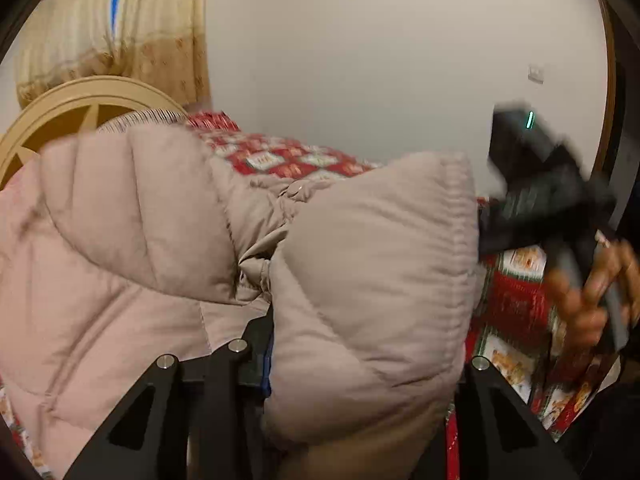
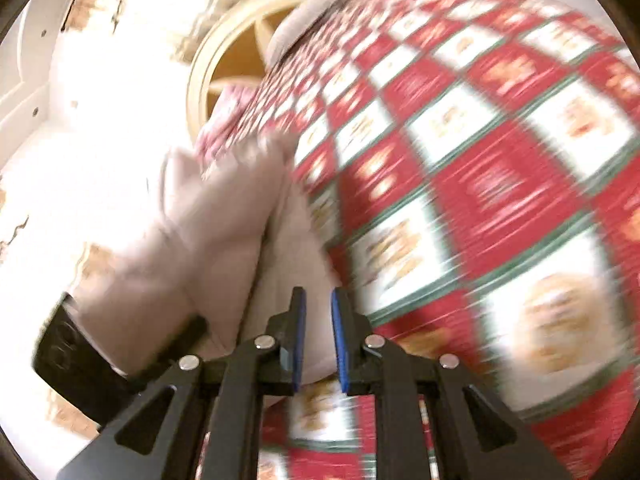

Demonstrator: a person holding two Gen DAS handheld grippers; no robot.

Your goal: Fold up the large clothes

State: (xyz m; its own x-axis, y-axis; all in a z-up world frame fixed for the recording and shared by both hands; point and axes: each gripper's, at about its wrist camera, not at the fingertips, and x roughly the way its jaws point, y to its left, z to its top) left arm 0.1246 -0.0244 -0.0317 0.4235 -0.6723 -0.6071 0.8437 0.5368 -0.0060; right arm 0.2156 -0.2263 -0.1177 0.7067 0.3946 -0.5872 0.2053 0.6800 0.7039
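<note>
Left wrist view: a quilted beige puffer jacket (image 1: 168,248) bulges over the left gripper (image 1: 360,360), a padded fold wedged between its fingers, gripped. At right, a hand (image 1: 592,292) carries the right gripper (image 1: 492,232) above a red checked bedspread (image 1: 516,300).

Right wrist view, blurred: the right gripper (image 2: 319,340), blue pads narrowly parted, grasps nothing; jacket (image 2: 208,232) lies just beyond, left; bedspread (image 2: 500,184) fills the right.

Right gripper (image 2: 319,344) jaws narrowly parted, empty, beige padded jacket (image 2: 192,248) on red checked bedspread (image 2: 480,184)

Puffy beige quilted jacket (image 1: 140,220), bunched, lying on checked bedspread (image 2: 480,160)
</note>
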